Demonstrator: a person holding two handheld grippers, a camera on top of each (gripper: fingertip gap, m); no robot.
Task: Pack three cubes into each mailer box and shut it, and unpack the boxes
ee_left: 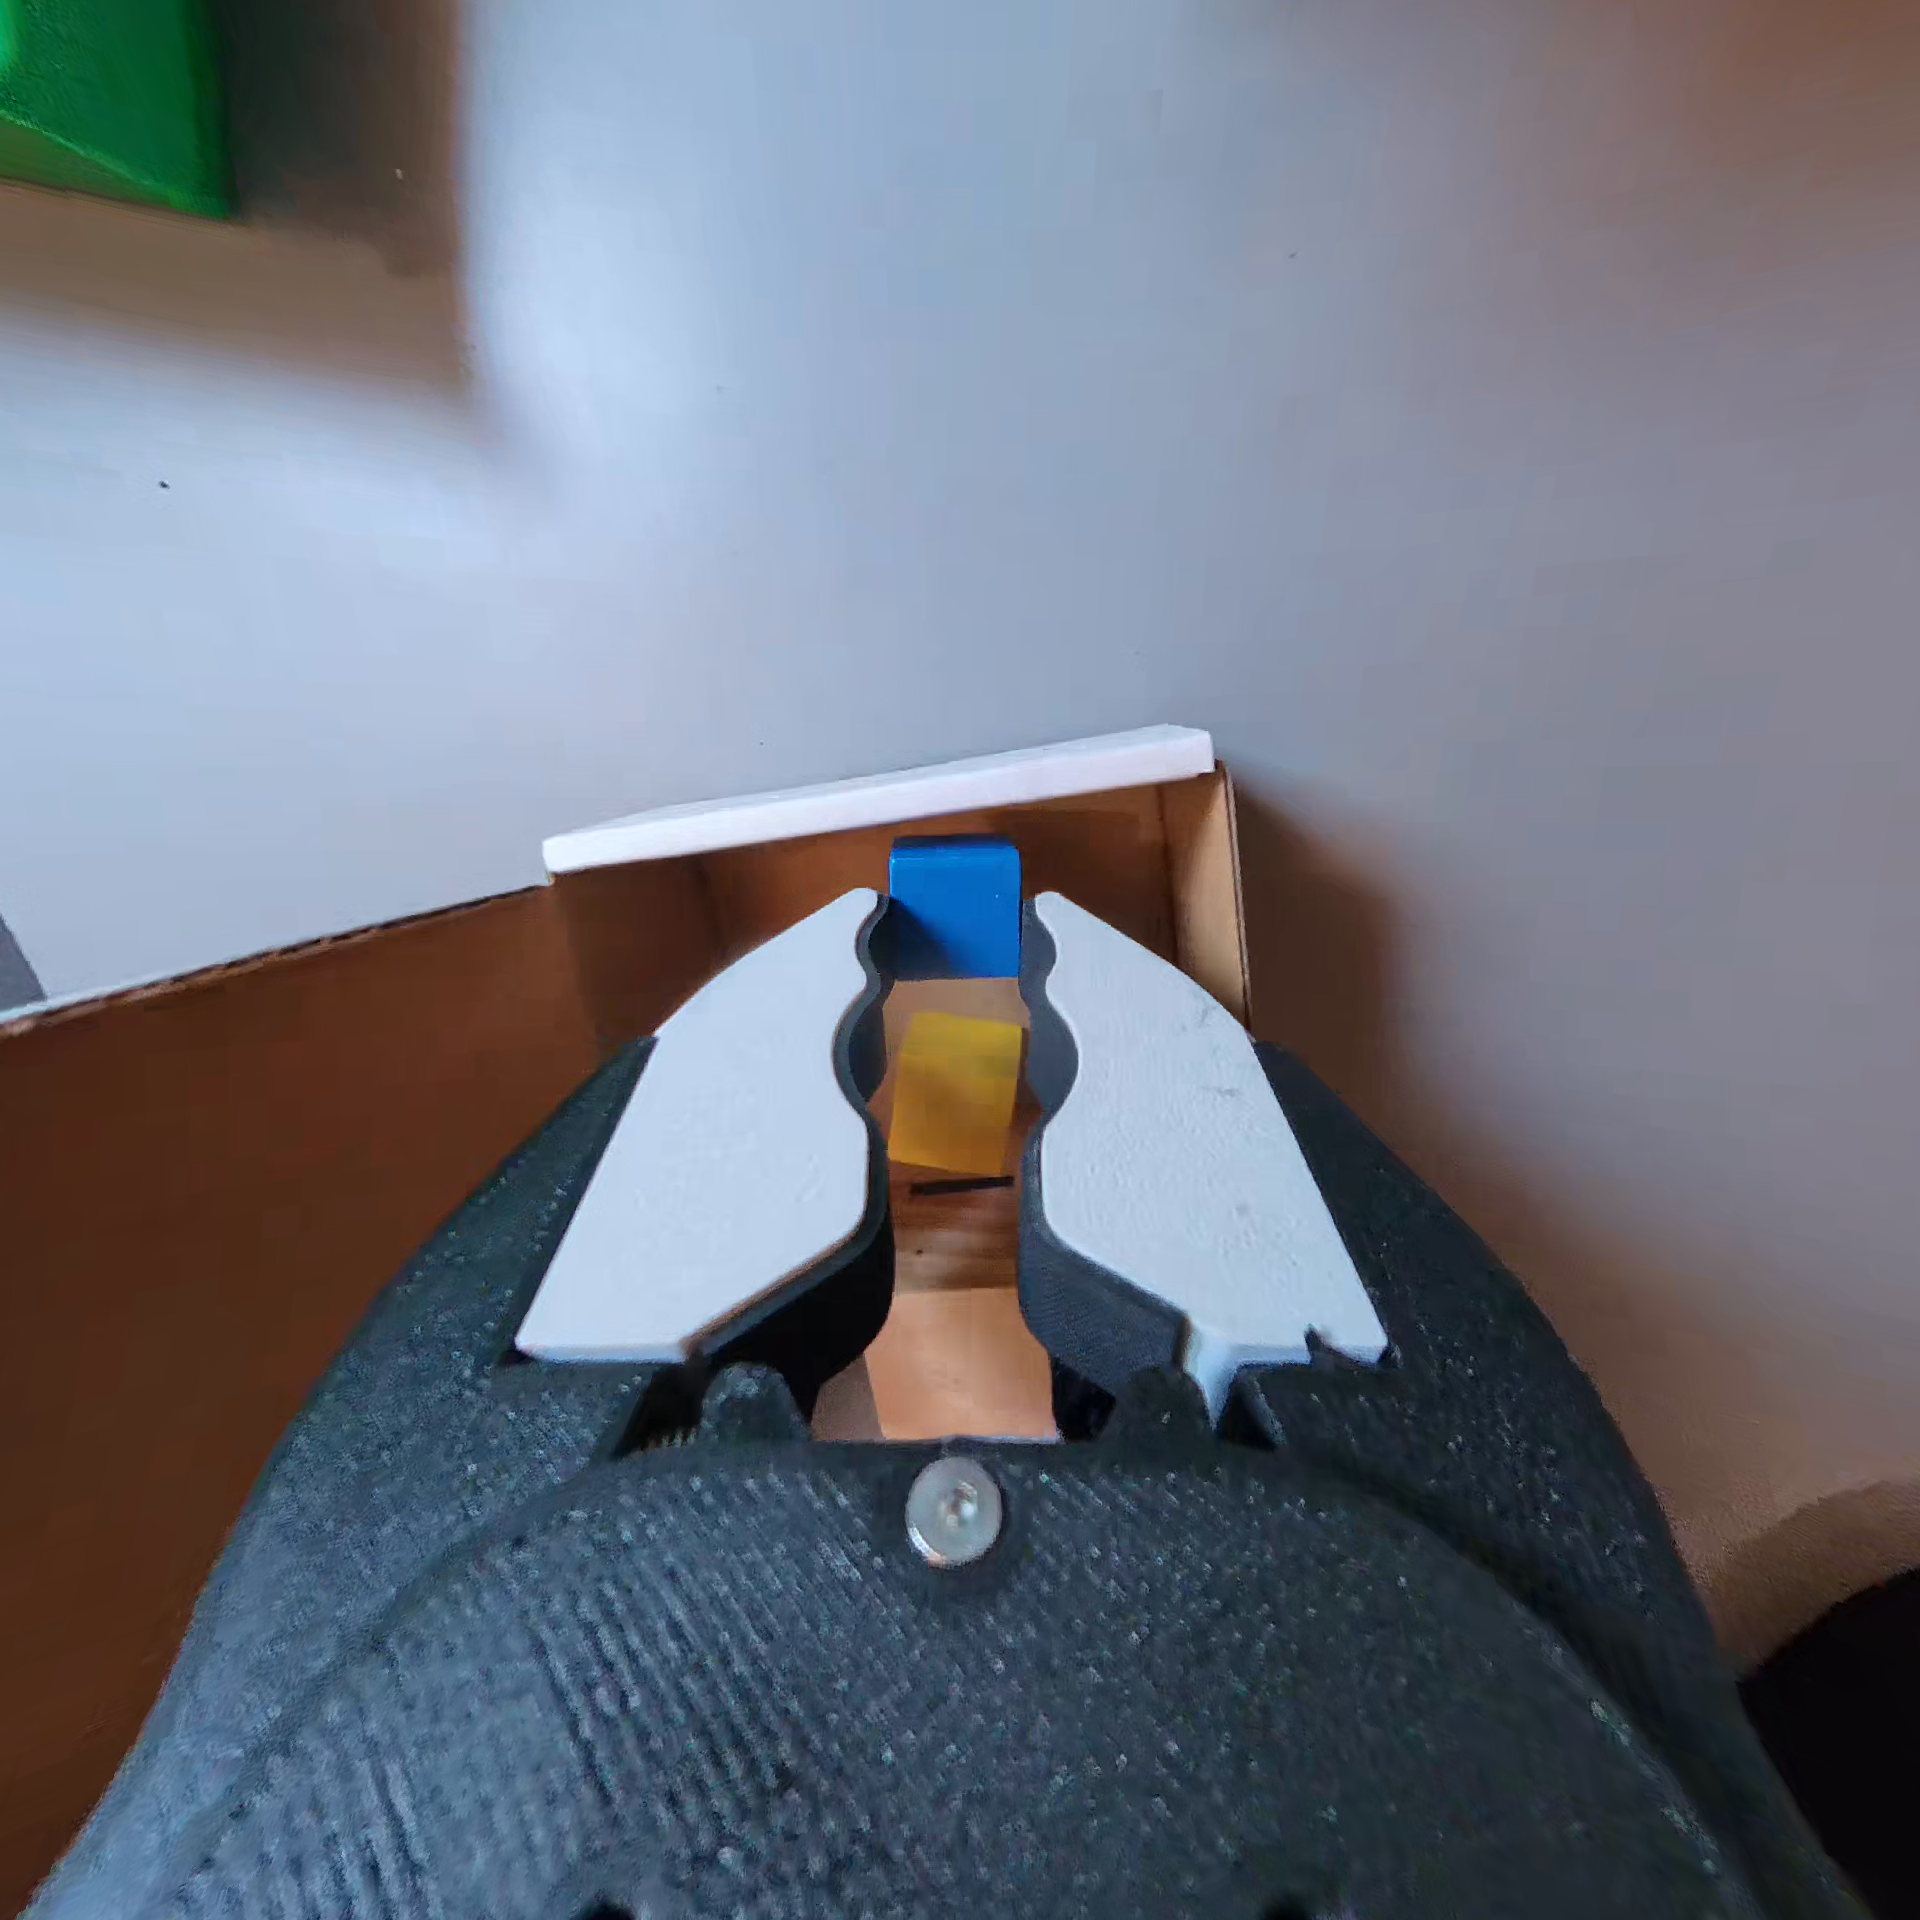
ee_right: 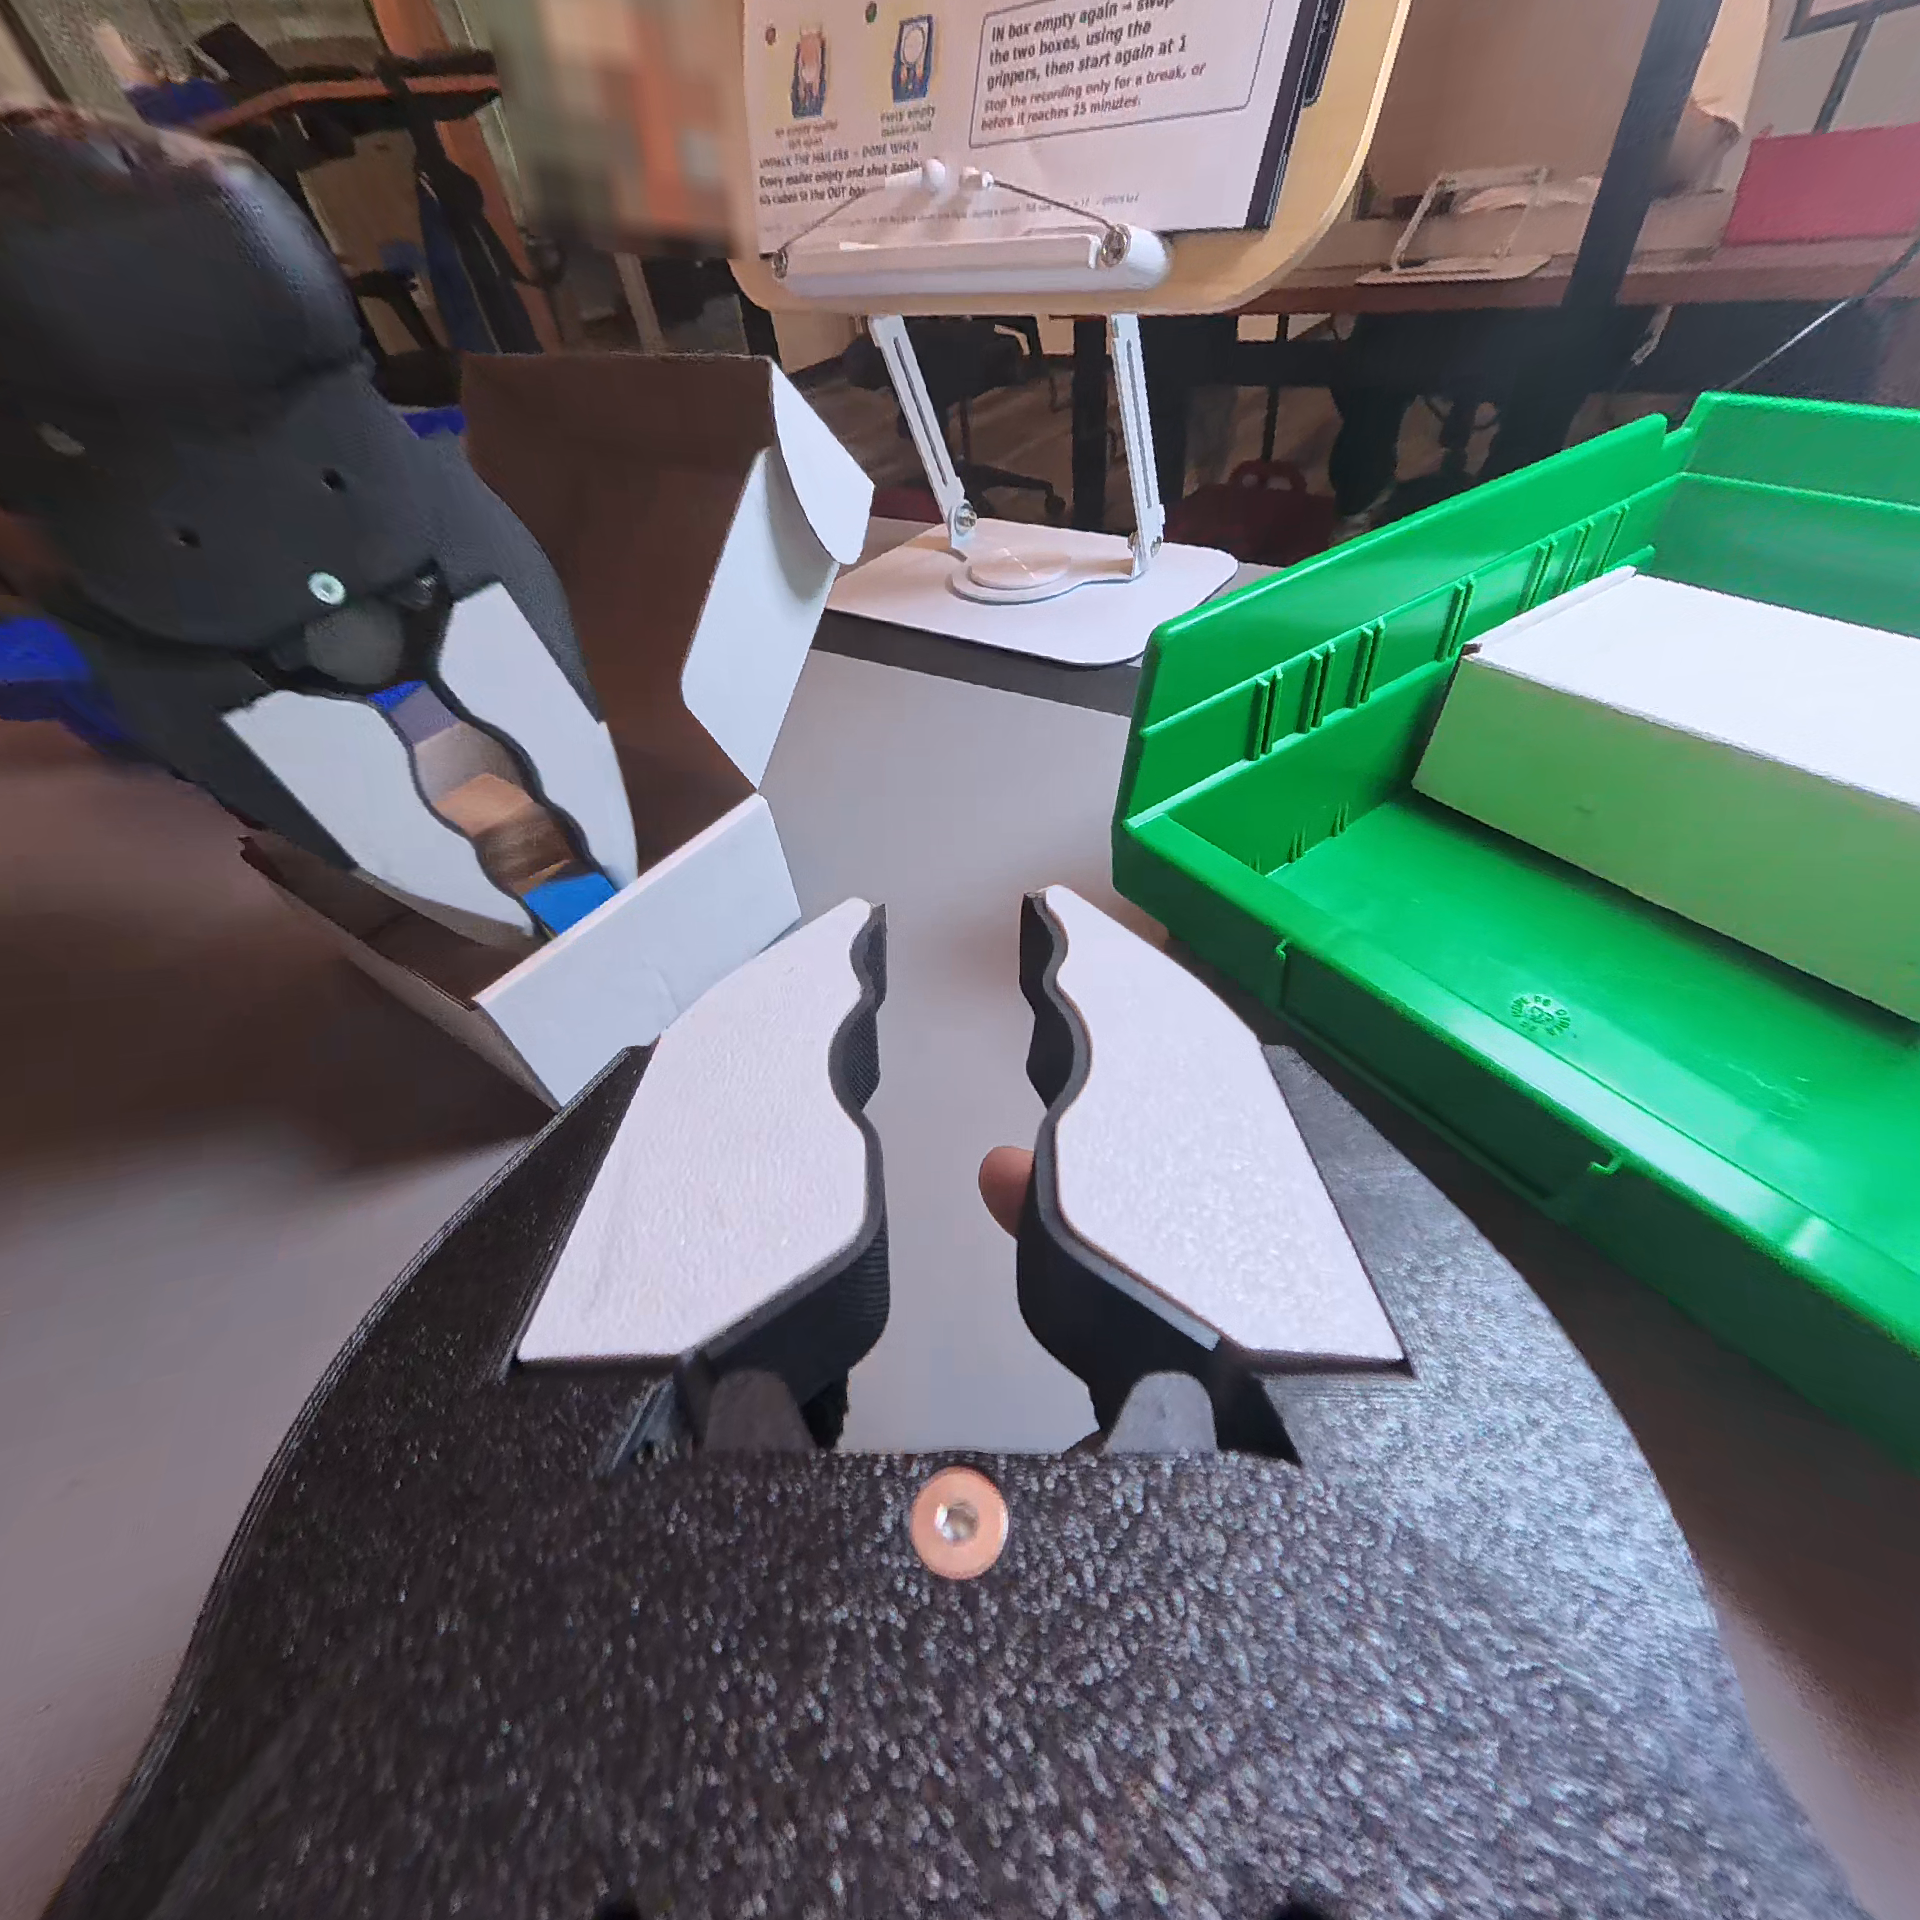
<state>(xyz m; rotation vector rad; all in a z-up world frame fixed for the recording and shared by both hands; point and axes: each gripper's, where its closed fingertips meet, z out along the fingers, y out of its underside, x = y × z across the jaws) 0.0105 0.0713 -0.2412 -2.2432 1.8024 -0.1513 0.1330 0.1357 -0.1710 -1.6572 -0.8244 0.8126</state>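
Note:
An open mailer box (ee_left: pixel 312 1091), white outside and brown inside, stands on the grey table. My left gripper (ee_left: pixel 951 906) reaches down into it and is shut on a blue cube (ee_left: pixel 951 883) at its fingertips, near the box's far wall. A yellow cube (ee_left: pixel 951 1091) lies on the box floor below the fingers. The right wrist view shows the same box (ee_right: pixel 644 935) with its lid up, the left gripper (ee_right: pixel 582 896) inside it and the blue cube (ee_right: pixel 566 899). My right gripper (ee_right: pixel 954 914) is open and empty, just right of the box.
A green bin (ee_right: pixel 1455 987) at the right holds a shut white mailer box (ee_right: pixel 1714 727). A white stand (ee_right: pixel 1039 571) with an instruction sheet is at the back of the table. The green bin's corner (ee_left: pixel 104 94) shows in the left wrist view. Spacing between my two grippers at the tips: around 15 cm.

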